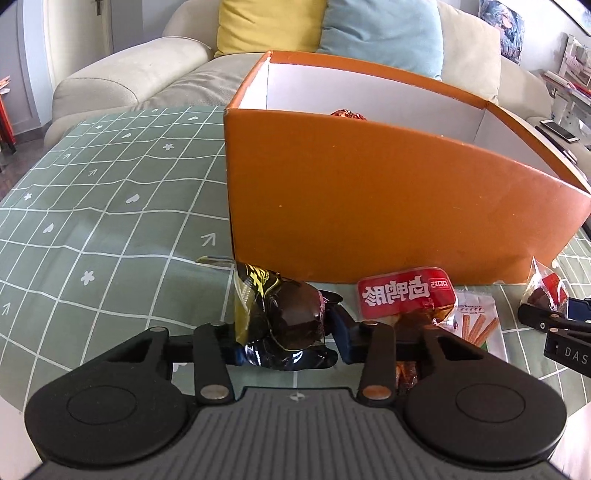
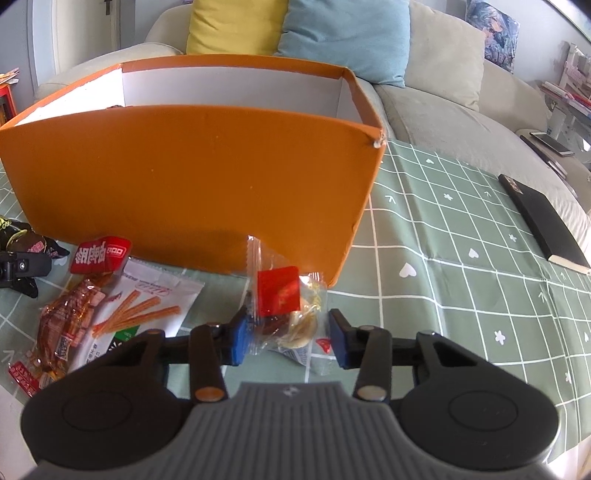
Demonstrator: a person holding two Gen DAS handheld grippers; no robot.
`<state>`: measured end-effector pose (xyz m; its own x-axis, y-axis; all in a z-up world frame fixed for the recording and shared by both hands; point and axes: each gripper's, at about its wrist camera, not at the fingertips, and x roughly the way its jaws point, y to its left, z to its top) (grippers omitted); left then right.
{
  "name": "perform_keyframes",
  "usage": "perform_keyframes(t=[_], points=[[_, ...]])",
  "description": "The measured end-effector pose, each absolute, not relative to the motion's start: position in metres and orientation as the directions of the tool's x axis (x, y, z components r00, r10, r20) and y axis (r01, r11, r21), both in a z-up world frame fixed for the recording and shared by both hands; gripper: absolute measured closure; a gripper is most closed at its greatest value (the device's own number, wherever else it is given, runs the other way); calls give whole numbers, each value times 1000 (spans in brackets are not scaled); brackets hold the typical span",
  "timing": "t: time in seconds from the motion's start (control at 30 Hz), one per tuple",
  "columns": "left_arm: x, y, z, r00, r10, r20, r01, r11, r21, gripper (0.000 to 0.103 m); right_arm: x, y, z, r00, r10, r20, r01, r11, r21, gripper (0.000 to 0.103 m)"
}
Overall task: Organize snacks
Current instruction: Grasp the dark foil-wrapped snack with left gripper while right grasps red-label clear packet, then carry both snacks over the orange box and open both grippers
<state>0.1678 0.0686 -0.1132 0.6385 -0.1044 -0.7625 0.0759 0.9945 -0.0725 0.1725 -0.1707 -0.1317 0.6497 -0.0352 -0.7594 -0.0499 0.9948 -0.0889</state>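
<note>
An orange box with a white inside stands on the green checked tablecloth; one snack shows inside it. My left gripper is shut on a black and yellow snack packet in front of the box. My right gripper straddles a clear packet with a red label; the left pad touches it, the right pad stands apart. A red duck-snack packet and a white stick-snack bag lie between the grippers.
The box fills the middle of the table. A black notebook lies at the right edge of the cloth. A beige sofa with yellow and blue cushions stands behind the table.
</note>
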Motion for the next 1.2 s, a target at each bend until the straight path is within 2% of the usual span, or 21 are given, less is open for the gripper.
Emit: perform_keyframes(t=[0.07,0.1,0.63,0.9,1.2], points=[[168,68,-111,646,-110,-755,77,994,-79,64,172,-172,-130,648,-31,-761,-51,995,-84,62],[166,68,-108,649,-113,-752,79,994,-81,65,172,-172,-129,648,-32,-761,-49,995,-83,63],[117,71,-75,695,-111,-710,73,994,-85,65,127,-152,-92,707,50,-706,-163,982,-94,63],[103,69,-39,746,-150,-649,95,988,-120,65,105,-144,-63,740,116,-663,-227,970,-83,63],[109,49,0,781,-198,-593,174,980,-97,65,107,-144,-20,786,173,-593,-253,966,-53,63]])
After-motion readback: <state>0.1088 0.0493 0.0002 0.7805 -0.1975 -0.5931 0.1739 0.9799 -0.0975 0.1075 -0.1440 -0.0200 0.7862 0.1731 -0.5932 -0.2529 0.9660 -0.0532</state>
